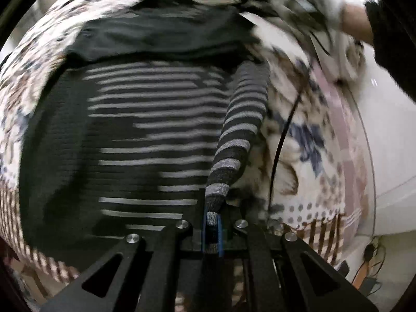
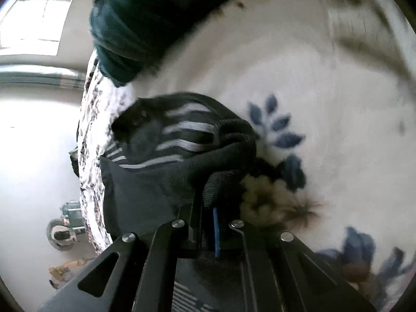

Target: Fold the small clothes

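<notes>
A small black sweater with grey stripes [image 1: 145, 135] lies spread on a floral blanket [image 1: 306, 140]. My left gripper [image 1: 212, 223] is shut on the cuff of its striped sleeve [image 1: 241, 130], which runs up and away from the jaws. In the right wrist view my right gripper [image 2: 212, 208] is shut on a bunched black part of the same sweater [image 2: 182, 143], lifted above the blanket [image 2: 325, 104]. The other gripper and the person's hand [image 1: 325, 20] show blurred at the top right of the left wrist view.
A dark green garment [image 2: 124, 33] lies at the far end of the bed. A black cable [image 1: 283, 135] hangs across the blanket. The white floor [image 2: 33, 156] is to the left of the bed, with small objects [image 2: 65, 231] on it.
</notes>
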